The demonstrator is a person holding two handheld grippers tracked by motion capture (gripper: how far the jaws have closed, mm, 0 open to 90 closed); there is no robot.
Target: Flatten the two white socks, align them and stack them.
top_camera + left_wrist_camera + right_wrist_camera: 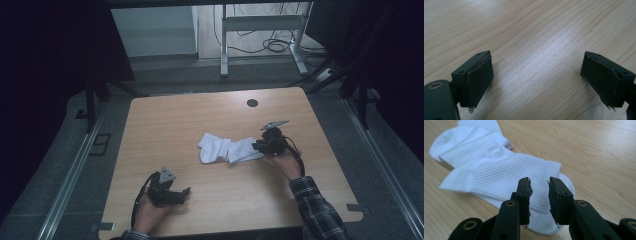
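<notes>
Right now the white socks [227, 149] lie in a loose, overlapping heap near the middle of the desk [210, 110], a little toward your right side, with ribbed cuffs and a rounded toe showing in the right gripper view [499, 173]. Your right tongs [257, 146] sit at the heap's right end; in the right gripper view [539, 202] their two black jaws stand over the nearest sock's ribbed cuff with a narrow gap between them, white fabric showing through the gap, and you cannot tell from the pictures whether the pads press on the cloth. Your right hand [285, 162], in a plaid sleeve [317, 210], holds them low over the desk. Your left tongs [186, 192] rest well apart from the socks, near the front edge of the desk in your left hand [150, 212], and in the left gripper view [536, 80] their jaws are spread wide over bare wood grain with nothing between them. A small dark round hole [252, 103] marks the far side of the desk.
</notes>
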